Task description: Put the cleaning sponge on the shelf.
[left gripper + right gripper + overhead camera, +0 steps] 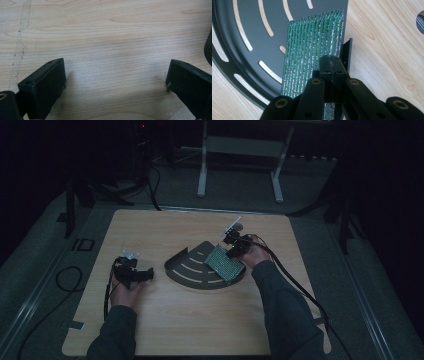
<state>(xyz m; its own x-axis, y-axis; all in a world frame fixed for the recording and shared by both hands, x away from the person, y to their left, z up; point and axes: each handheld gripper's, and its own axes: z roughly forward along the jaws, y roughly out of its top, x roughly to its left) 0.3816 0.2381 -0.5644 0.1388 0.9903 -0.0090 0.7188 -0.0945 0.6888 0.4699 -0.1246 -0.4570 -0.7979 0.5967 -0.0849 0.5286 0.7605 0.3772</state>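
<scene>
lower green scouring pad (312, 47) flat onto slotted black tray (242, 32) w/ right hand-held gripper (332, 65) clamped on its edge; left hand-held gripper (115, 82) apart, idle over counter (105, 32).

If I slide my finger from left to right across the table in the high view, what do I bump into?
Left gripper → black slotted tray → green sponge cloth → right gripper, shut on the cloth.
</scene>
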